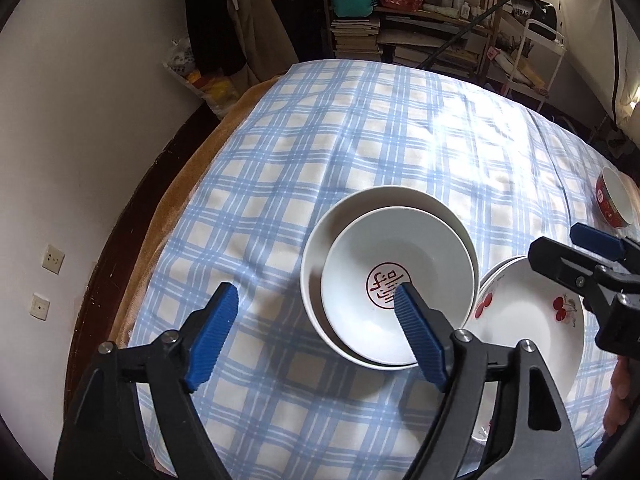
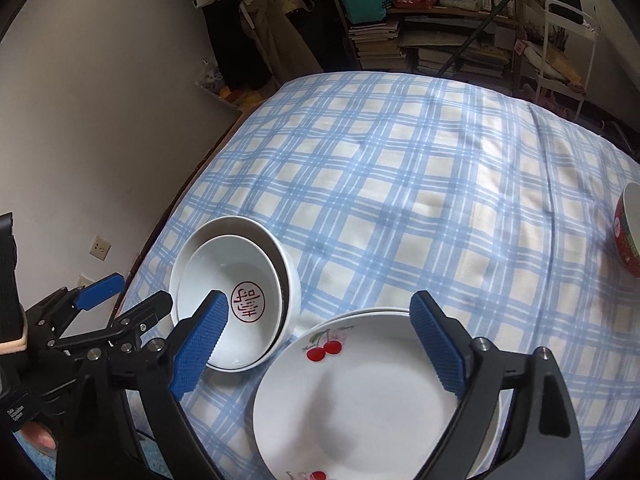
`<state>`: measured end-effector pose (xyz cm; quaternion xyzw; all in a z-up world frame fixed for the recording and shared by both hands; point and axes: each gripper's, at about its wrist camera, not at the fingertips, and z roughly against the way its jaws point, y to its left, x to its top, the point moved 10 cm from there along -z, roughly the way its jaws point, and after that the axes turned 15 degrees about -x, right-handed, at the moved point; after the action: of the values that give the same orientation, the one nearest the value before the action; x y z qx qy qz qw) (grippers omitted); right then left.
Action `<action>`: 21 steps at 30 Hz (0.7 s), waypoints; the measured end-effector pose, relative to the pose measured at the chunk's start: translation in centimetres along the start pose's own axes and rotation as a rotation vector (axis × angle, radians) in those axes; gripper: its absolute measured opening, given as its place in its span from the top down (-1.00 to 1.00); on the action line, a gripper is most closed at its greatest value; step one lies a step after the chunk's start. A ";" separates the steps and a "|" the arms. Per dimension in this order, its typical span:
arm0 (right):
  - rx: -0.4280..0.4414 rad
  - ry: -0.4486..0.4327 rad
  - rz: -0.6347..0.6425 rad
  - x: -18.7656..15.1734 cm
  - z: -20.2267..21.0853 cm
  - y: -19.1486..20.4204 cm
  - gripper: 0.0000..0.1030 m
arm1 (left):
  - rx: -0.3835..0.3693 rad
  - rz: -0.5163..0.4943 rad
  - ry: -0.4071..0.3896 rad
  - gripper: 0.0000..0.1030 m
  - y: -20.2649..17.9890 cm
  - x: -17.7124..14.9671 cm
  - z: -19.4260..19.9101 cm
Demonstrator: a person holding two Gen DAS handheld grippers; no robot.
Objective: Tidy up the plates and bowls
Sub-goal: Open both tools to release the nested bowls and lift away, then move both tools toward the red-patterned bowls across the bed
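Left gripper (image 1: 316, 334) spread wide, nothing between its blue pads (image 1: 212, 336), hovering over the near rim of the 2 nested white bowls (image 1: 390, 280). Right gripper (image 2: 318, 350) spread too, empty above the cherry plates (image 2: 360, 400), a stack just right of the bowls. Everything sits on the blue checked cloth (image 2: 400, 200); a red bowl (image 2: 628, 232) stands well apart, far right.

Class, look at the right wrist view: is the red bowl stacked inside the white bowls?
No, the red bowl stands alone at the cloth's far right edge.
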<state>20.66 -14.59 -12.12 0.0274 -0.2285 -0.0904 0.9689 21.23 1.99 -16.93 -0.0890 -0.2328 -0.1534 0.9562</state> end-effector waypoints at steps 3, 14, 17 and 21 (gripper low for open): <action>-0.036 -0.013 0.014 0.2 0.9 -1.2 -0.88 | -0.015 -0.023 -0.008 -0.70 -1.2 0.3 0.4; -0.163 -0.050 -0.020 2.7 4.9 -9.0 -0.88 | -0.048 -0.045 -0.039 -0.74 -6.7 3.2 2.7; -0.204 -0.070 -0.033 3.2 6.3 -12.0 -0.88 | -0.068 -0.062 -0.058 -0.74 -8.8 4.6 3.2; -0.214 -0.086 -0.072 3.6 7.7 -15.5 -0.88 | -0.065 -0.119 -0.092 -0.74 -12.1 6.5 3.7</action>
<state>17.85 -30.58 -5.16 -0.0717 -0.2580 -0.1500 0.9517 21.12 -10.07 -9.39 -0.1130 -0.2763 -0.2132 0.9303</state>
